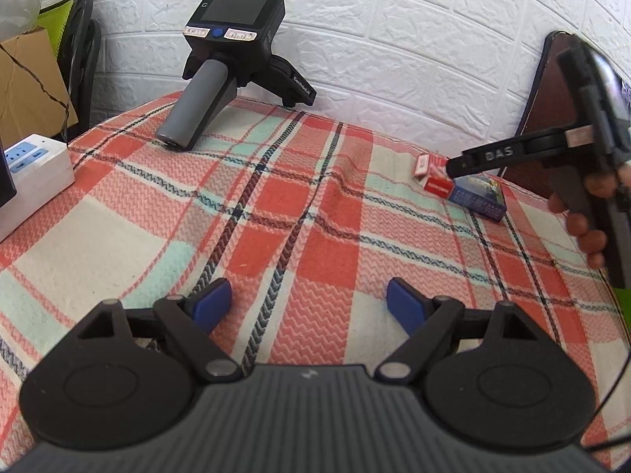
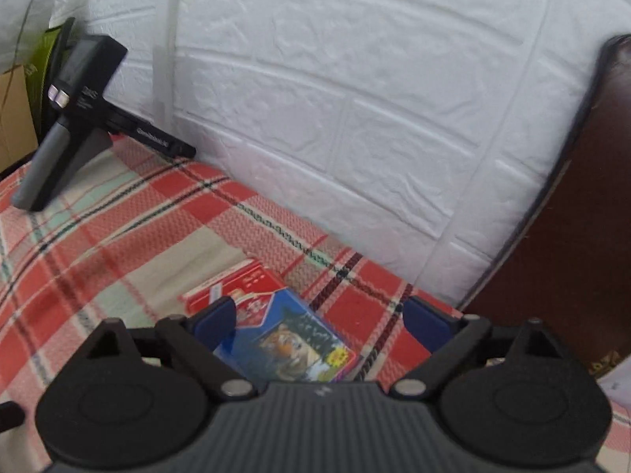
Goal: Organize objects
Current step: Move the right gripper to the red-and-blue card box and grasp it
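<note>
A blue picture box [image 2: 292,343] lies flat on the plaid cloth [image 2: 118,244], resting against a red box [image 2: 228,287] behind it. My right gripper [image 2: 319,311] hangs open just over them, with the blue box between its blue pads, nearer the left one, and neither pad pressing. In the left wrist view the same blue box [image 1: 479,197] and red box [image 1: 437,185] sit at the right, with a small red-and-white pack [image 1: 424,165] beside them. A hand holds the right gripper there, its finger [image 1: 489,156] above the boxes. My left gripper [image 1: 308,291] is open over bare cloth.
A black handheld device with a screen and grey handle [image 1: 221,59] leans on the cloth by the white brick wall [image 2: 355,118]. A white power strip [image 1: 35,165] and a cardboard box [image 1: 27,86] stand at the left. A dark brown board [image 2: 572,236] rises at the right.
</note>
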`<state>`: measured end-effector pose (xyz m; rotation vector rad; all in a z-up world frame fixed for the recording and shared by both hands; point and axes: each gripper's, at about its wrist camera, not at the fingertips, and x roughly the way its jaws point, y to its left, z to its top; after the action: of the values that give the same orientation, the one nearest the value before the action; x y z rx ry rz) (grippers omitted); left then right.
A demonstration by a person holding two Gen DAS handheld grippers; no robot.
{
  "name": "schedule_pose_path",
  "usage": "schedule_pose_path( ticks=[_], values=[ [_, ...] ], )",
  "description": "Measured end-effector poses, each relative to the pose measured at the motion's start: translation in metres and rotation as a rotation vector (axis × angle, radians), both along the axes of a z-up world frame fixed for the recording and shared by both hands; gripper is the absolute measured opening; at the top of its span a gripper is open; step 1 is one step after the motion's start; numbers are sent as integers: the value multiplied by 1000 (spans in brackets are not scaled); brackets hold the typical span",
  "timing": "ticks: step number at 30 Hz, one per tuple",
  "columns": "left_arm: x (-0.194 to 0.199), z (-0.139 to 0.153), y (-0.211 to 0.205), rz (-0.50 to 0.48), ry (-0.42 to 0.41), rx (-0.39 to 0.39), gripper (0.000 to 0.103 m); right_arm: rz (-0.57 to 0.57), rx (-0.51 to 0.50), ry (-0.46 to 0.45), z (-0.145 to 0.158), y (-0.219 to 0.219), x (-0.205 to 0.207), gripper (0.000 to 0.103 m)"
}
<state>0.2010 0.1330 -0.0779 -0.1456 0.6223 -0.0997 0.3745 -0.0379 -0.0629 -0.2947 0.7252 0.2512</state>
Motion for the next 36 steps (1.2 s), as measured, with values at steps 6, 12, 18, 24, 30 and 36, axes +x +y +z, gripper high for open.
schedule_pose_path(
  ticks=[6,12,18,24,30,36],
  values=[
    [0,0,2,-3,2,-12,89,-4,223,122,-13,-17,20,99],
    [1,0,2,-3,2,-13,89,120,184,144,-21,-9,-5,101],
    [0,1,1,-2,2,-12,90,131,183,126,-11,-1,-26,43],
    [0,1,1,-1,2,-9,90,76,156,85,-10,11,-62,20],
    [1,0,1,-1,6,-3,91,4,292,124,-9,-7,-131,20],
    [3,0,1,6,16,7,95,-15,499,259,-12,-47,-221,39]
  ],
)
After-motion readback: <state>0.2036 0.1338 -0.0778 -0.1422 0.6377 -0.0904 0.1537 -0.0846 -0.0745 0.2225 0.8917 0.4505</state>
